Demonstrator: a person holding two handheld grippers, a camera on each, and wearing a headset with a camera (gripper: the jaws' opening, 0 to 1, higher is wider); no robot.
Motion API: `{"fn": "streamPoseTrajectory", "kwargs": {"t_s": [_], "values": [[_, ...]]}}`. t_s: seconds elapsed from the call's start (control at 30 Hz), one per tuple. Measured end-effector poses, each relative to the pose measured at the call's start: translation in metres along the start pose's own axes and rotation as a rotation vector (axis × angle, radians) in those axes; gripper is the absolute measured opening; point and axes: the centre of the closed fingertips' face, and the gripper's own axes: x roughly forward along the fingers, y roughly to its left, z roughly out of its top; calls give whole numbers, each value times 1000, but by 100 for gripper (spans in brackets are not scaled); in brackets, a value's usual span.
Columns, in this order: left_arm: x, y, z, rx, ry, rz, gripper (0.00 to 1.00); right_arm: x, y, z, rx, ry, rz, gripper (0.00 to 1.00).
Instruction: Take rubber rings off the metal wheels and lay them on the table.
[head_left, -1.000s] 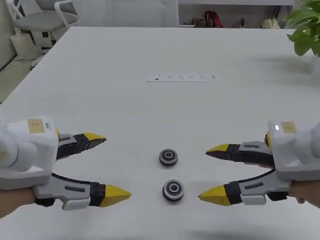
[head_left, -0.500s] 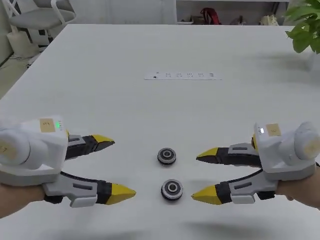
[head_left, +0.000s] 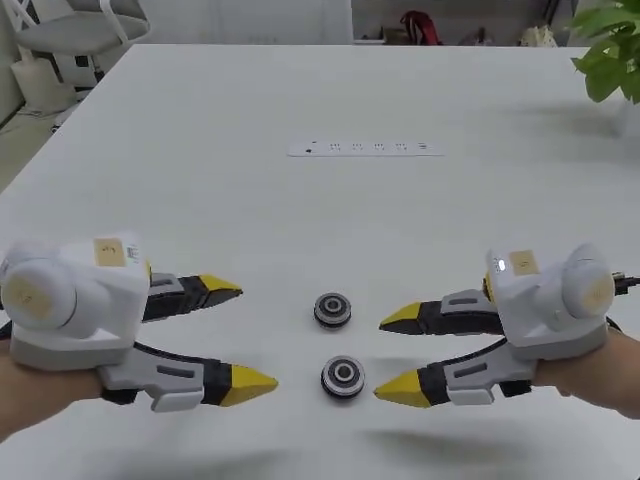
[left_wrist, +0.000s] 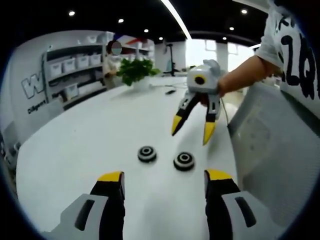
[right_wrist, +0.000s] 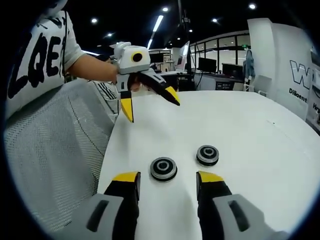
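Fingertips of my left gripper (head_left: 257, 336) and right gripper (head_left: 379, 358) flank near wheel (head_left: 343, 377) and far wheel (head_left: 333, 310). Both gape wide, empty.

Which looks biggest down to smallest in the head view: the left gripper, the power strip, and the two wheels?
1. left gripper, nearest the camera, which inflates it.
2. power strip, farther back, so likely understated.
3. near wheel and far wheel: look about alike, so unranked.

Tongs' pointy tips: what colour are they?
Yellow, on the left tongs and the right tongs. Head view shows it best.
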Motion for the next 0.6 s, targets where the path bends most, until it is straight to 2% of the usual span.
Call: {"fn": "streamPoseTrajectory", "kwargs": {"t_s": [0.6], "values": [[16, -11, -1, 21, 10, -57, 57, 9, 7, -6, -14, 21, 33, 39]]}}
